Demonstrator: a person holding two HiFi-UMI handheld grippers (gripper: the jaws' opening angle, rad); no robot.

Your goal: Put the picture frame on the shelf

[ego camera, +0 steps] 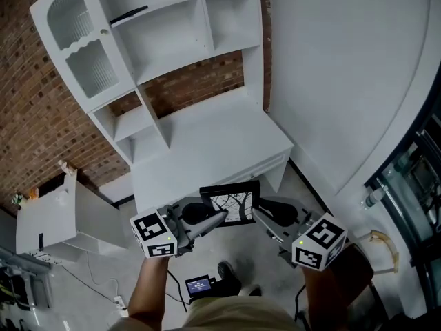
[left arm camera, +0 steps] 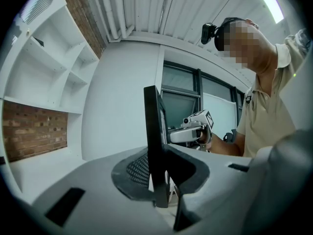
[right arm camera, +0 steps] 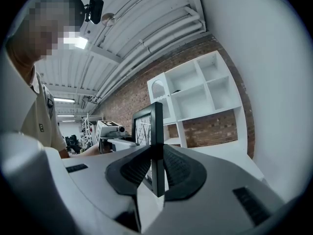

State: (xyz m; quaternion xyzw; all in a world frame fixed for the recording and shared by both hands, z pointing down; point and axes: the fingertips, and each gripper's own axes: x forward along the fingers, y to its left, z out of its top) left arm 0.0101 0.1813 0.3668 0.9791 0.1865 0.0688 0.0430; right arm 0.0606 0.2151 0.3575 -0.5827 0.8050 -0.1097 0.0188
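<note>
**Frame gripped by both tools, not yet on the shelf**

- Picture frame (ego camera: 233, 205): black border, with a branch or tree drawing on the side facing the person. It is held upright in the air on the person's side of the shelf (ego camera: 165, 36), well apart from it and about over the front edge of the table (ego camera: 207, 143) that sits under the shelf
- Left tool (ego camera: 215, 218): jaws closed on the frame's left edge. In the left gripper view the edge runs straight up between the two pads, with both pads against it
- Right tool (ego camera: 256, 214): jaws closed on the frame's right edge. In the right gripper view the edge is pinched between the pads in the same way
- The two tools face each other across the frame, both roughly level. Their marker cubes (ego camera: 153, 234) are on the side away from the shelf
- Shelf: white unit against a brick wall (ego camera: 41, 116), open compartments, arched glass door (ego camera: 81, 40) on its left. A thin black item (ego camera: 129, 14) lies in an upper compartment; I can't tell what it is
- Table top below the shelf is white
- Further from the shelf, behind the tools, a small device with a lit screen (ego camera: 200, 285) sits on the floor by the person's feet
- A low white cabinet (ego camera: 62, 216) stands left of the shelf
</note>
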